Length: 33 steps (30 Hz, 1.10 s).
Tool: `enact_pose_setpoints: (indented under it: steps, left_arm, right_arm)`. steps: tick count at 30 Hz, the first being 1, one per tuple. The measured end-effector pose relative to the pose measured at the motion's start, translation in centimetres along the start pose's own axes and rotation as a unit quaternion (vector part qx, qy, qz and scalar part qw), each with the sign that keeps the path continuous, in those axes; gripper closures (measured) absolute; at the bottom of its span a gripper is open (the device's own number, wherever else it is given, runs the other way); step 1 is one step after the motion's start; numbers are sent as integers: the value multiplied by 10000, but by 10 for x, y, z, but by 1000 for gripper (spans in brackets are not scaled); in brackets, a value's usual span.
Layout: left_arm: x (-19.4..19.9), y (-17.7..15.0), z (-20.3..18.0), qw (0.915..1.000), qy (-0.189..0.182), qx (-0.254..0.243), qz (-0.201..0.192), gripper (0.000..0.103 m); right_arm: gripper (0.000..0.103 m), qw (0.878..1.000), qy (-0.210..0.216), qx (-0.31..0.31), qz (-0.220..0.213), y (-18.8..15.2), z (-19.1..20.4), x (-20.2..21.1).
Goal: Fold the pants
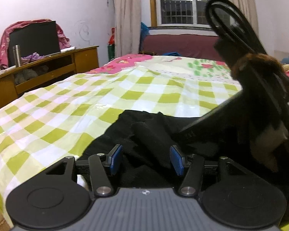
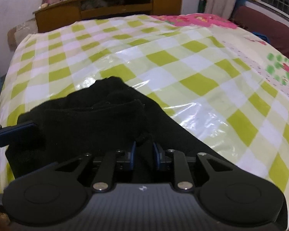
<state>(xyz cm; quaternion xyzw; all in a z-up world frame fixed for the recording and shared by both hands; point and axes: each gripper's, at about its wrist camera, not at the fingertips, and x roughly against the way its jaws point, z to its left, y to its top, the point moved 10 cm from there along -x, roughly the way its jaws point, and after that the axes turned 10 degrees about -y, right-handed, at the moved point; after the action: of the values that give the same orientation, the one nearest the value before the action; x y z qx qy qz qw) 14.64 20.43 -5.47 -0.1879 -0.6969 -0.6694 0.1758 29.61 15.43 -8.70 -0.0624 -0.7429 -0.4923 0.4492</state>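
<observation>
The black pants (image 2: 98, 119) lie bunched on the bed's green-and-white checked cover (image 2: 163, 61), filling the lower left and centre of the right wrist view and the lower centre of the left wrist view (image 1: 144, 132). In the right wrist view the right tool (image 2: 144, 154) sits at the bottom centre with its blue pads close together and a fold of the dark cloth running between them; the pads seem to pinch that fold, though black on black makes the contact hard to read. At the left edge of that view one blue-padded finger of the left tool (image 2: 15, 132) reaches in against the side of the heap. In the left wrist view the left tool (image 1: 146, 159) stands with its jaws well apart at the lower centre, the pants lying under and between the fingers, neither pad pressed on the cloth. To the right of that frame the right tool's dark body (image 1: 250, 105) rises over the heap. A wooden desk (image 1: 48, 67) stands at the upper left.
</observation>
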Motion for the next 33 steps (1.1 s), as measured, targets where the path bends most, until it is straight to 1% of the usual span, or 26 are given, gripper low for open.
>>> enact_pose_setpoints:
  steps: [2,3,5,6,7,9,12,14,16,18,19,20,21,22,24,26,27,28,29,30,31,32,33]
  left_arm:
    - [5,3,-1,9998,64,-149,-74,35]
    - [9,5,-3,9996,68,-247,-134,35]
    - [13,9,-6,9991,37,-378,-210,35]
    - [15,11,-8,9989,16,-418,-234,35]
    - [16,12,-11,9986,-20,-450,-262,35]
    - [16,16,-21,9978,-124,-561,-343,35]
    - [12,20,-45,9952,-390,-800,-413,35]
    - [7,19,-63,9928,-607,-977,-341,35]
    - [1,17,-80,9902,-773,-1137,-255,35]
    - [-5,14,-97,9869,-925,-1312,-150,35]
    - [-6,12,-103,9855,-953,-1397,-104,35]
    - [-7,11,-109,9840,-967,-1499,-47,35]
    - [-8,9,-113,9829,-976,-1558,-1,35]
    - [-10,7,-116,9819,-977,-1619,66,35]
    - [-10,5,-120,9803,-943,-1728,147,35]
    - [-10,3,-125,9794,-1020,-1733,193,35]
    - [-11,2,-128,9792,-1089,-1696,224,35]
    - [-12,2,-131,9791,-1151,-1657,257,35]
    - [-14,1,-134,9788,-1180,-1648,290,35]
    - [-15,1,-137,9782,-1177,-1685,298,35]
    - [-15,1,-140,9775,-1178,-1727,284,35]
    - [-14,0,-143,9766,-1189,-1772,272,35]
    - [-13,1,-145,9757,-1210,-1808,261,35]
  right_arm:
    - [81,9986,177,-497,-73,0,-13,18]
    - [81,9963,263,-797,-172,-1,-25,35]
    - [76,9905,263,-1293,-392,-10,-52,72]
    - [70,9864,179,-1567,-471,-22,-72,95]
    - [66,9826,69,-1796,-476,-37,-90,112]
    - [65,9732,-232,-2260,-357,-78,-126,144]
    - [62,9525,-866,-2918,93,-152,-170,177]
    - [62,9384,-871,-3332,292,-185,-183,183]
    - [62,9185,-586,-3890,405,-208,-188,177]
    - [60,8976,-33,-4395,338,-218,-186,163]
    - [52,8915,171,-4517,301,-219,-184,155]
    - [48,8886,354,-4565,259,-220,-182,148]
    - [45,8834,471,-4657,247,-222,-182,141]
    - [45,8759,569,-4786,235,-224,-184,140]
    - [45,8693,859,-4867,96,-222,-188,149]
    - [45,8656,1104,-4884,-59,-221,-193,157]
    - [45,8652,1158,-4879,-59,-223,-195,156]
    - [45,8613,1239,-4927,7,-227,-197,153]
    - [45,8533,1393,-5024,66,-232,-199,149]
    - [45,8400,1569,-5194,78,-235,-200,145]
    - [45,8306,1671,-5311,58,-236,-202,144]
    - [45,8265,1772,-5344,8,-234,-202,144]
    - [43,8263,1855,-5318,-64,-231,-203,144]
